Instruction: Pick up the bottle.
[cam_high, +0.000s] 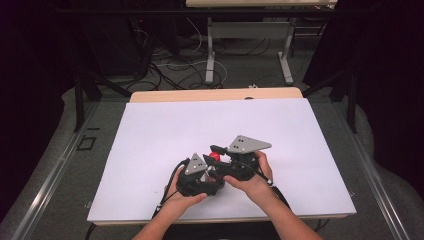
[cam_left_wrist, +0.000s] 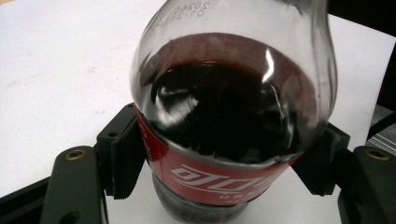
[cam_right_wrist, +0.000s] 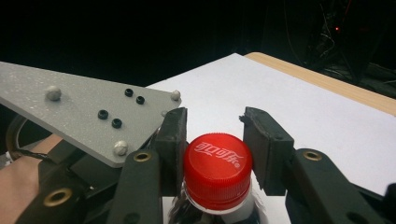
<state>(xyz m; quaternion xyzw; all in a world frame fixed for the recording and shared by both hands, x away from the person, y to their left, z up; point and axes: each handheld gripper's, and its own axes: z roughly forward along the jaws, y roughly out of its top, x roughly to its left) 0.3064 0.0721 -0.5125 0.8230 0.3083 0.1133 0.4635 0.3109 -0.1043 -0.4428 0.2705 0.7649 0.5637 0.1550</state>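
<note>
A cola bottle (cam_left_wrist: 233, 107) with dark drink and a red label stands upright on the white table top (cam_high: 165, 130), near its front middle. My left gripper (cam_left_wrist: 224, 163) is shut on the bottle's body at the label, one pad (cam_left_wrist: 123, 158) pressed against each side. Its red cap (cam_right_wrist: 217, 168) sits between the pads (cam_right_wrist: 173, 140) of my right gripper (cam_right_wrist: 215, 135), which is shut on it from both sides. From above, the left gripper (cam_high: 206, 171) and right gripper (cam_high: 219, 153) meet around the red cap (cam_high: 214, 156), each held in a hand.
The left gripper's grey plate (cam_right_wrist: 88, 112) sits close to the right gripper's left jaw. White table lies on all sides, with its wooden far edge (cam_high: 215, 94) behind. Beyond it are another table's legs (cam_high: 210, 60) and floor cables (cam_high: 170, 67).
</note>
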